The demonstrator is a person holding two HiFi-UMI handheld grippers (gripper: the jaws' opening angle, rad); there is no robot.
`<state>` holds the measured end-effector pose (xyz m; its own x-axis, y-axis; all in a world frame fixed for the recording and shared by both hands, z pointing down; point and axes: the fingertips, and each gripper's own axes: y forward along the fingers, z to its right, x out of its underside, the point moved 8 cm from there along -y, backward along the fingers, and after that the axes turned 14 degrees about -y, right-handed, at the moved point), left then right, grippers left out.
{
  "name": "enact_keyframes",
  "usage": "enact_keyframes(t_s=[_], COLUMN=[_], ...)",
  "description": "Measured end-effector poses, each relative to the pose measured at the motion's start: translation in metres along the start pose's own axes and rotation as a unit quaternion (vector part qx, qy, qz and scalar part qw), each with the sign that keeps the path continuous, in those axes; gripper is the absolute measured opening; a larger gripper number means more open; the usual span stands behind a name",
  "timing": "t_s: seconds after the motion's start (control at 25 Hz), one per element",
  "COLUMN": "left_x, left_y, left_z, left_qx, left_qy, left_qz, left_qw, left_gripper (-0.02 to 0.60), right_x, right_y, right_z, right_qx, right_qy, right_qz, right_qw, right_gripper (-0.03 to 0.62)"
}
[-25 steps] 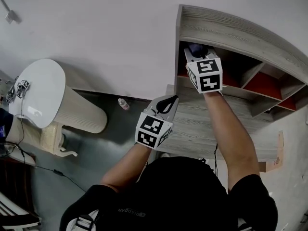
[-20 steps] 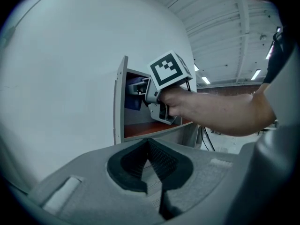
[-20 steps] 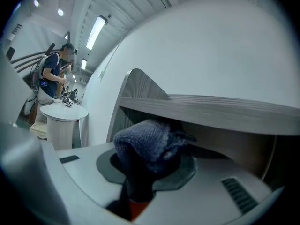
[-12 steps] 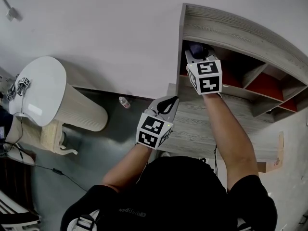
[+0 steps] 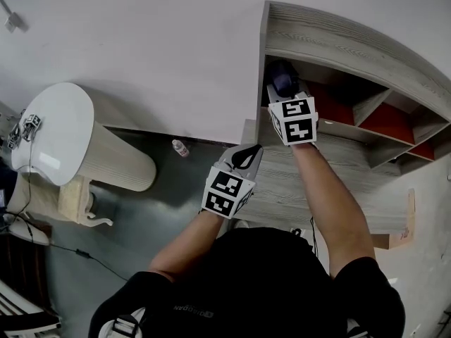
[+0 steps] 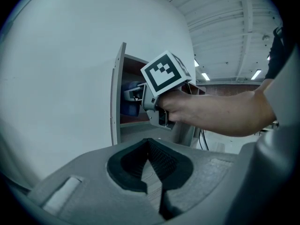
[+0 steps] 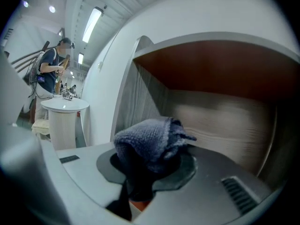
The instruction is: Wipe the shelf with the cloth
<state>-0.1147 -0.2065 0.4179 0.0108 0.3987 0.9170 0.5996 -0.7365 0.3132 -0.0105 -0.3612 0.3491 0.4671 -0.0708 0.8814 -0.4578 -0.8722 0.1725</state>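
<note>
A grey wooden shelf (image 5: 338,41) with red back panels hangs on the white wall at upper right. My right gripper (image 5: 282,90) reaches into its leftmost compartment, shut on a bunched blue-grey cloth (image 5: 283,78). In the right gripper view the cloth (image 7: 150,142) bulges over the jaws, in front of the compartment's wooden wall (image 7: 225,121) and red panel (image 7: 225,64). My left gripper (image 5: 244,157) hovers lower, over the wide bottom board (image 5: 331,174), shut with nothing in it. The left gripper view shows the shelf's side edge (image 6: 117,102), the right gripper's cube (image 6: 165,74) and the cloth (image 6: 127,104).
A white round pedestal table (image 5: 53,136) stands at the left, with cables on the floor beside it. A small bottle (image 5: 180,148) lies at the wall's foot. Cardboard (image 5: 405,224) leans at the right. A person (image 7: 49,69) stands far off by the table (image 7: 63,104).
My right gripper has slid a little to the left with the cloth inside the compartment. The left gripper has barely moved.
</note>
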Motion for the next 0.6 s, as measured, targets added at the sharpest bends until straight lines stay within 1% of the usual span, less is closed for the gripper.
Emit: enact_keyframes(t_s=[0.44, 0.6], left_x=[0.019, 0.021], left_y=[0.002, 0.001], left_z=[-0.002, -0.002], left_qx=[-0.001, -0.005], left_qy=[-0.001, 0.001], left_qz=[-0.023, -0.024], left_qw=[0.9997, 0.9997], left_gripper=[0.008, 0.009], right_x=[0.022, 0.025], right_y=[0.003, 0.005], right_z=[-0.015, -0.017], right_qx=[-0.009, -0.009], right_qy=[0.008, 0.009], right_qz=[-0.022, -0.027], right_qw=[1.0, 1.0], right_gripper=[0.103, 0.103])
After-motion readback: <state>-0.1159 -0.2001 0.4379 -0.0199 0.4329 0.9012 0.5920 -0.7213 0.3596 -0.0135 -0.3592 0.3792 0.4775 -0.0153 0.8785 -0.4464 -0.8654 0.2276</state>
